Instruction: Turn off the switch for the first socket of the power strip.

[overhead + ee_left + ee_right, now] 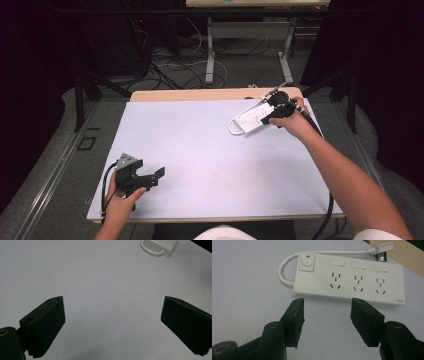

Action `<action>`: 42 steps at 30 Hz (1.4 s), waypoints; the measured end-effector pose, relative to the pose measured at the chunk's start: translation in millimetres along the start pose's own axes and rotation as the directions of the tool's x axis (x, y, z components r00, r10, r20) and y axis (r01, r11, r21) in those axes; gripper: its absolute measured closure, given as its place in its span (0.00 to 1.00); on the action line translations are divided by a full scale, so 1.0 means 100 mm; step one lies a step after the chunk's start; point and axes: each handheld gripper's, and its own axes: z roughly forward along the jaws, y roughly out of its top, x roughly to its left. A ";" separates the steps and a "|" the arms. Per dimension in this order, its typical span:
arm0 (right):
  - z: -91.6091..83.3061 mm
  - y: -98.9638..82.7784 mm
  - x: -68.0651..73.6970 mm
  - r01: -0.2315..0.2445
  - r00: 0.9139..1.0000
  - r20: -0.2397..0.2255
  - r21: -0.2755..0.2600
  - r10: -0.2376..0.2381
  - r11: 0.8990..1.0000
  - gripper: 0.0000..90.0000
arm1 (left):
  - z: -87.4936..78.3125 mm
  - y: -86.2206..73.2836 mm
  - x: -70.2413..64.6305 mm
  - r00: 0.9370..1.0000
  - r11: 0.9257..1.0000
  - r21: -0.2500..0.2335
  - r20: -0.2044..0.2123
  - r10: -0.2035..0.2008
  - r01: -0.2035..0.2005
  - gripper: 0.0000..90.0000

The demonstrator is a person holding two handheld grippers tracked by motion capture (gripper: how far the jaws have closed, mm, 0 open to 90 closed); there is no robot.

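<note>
Lying just beyond right gripper (327, 315): power strip (349, 282).

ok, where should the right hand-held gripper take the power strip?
Probably across the power strip's narrow width, mid-body, coming from above. It lies flat, sockets up, and its long parallel edges suit the pads. The right hand-held gripper is open just short of the near edge. Avoid the cable end, where the loop gets in the way.

My left hand-held gripper (150, 176) sits low at my near left, jaws spread wide. My right arm reaches far forward — its hand-held gripper (327, 307) tilts down, jaws parted, nothing between them.
</note>
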 end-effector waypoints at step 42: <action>0.32 0.30 -0.30 -0.174 0.983 0.048 -0.054 0.176 0.983 0.75 | 0.01 0.00 0.01 1.000 1.000 0.008 0.004 -0.005 0.005 0.07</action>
